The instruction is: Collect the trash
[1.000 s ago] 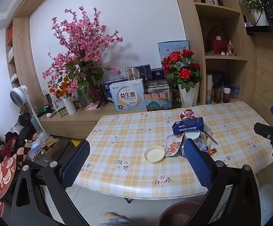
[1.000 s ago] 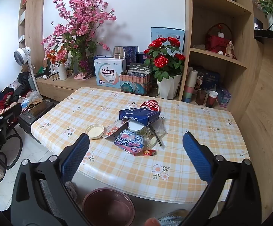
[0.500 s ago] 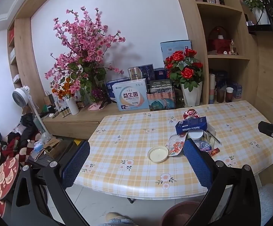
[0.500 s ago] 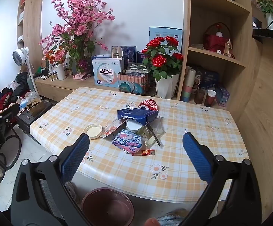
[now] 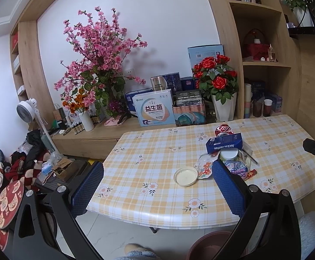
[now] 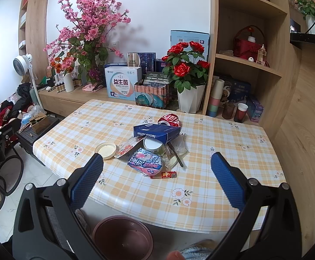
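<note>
Yellow-and-white checked cloth with small flowers covers the table, and the trash sits in a loose heap near its middle. On top lies a blue coffee box, tilted, with a crushed red can just behind it. Under the box's front edge stands a small tub with a white lid. A pink snack wrapper lies in front of the tub, and a little red packet rests just beside the wrapper on the near side. A clear plastic bag with a dark stick across it spreads to the right of the tub. To the left of the heap a round cream lid lies flat, apart from the rest, with a flowered foil seal between it and the heap.

The left gripper hangs off the table's left front edge, its blue-padded jaws spread wide and holding nothing. The right gripper is before the near edge, facing the heap, its jaws likewise wide apart and empty. Neither touches the trash.

A brown plastic bin stands on the floor below the table's near edge. A pot of red roses stands on the counter behind the table.
</note>
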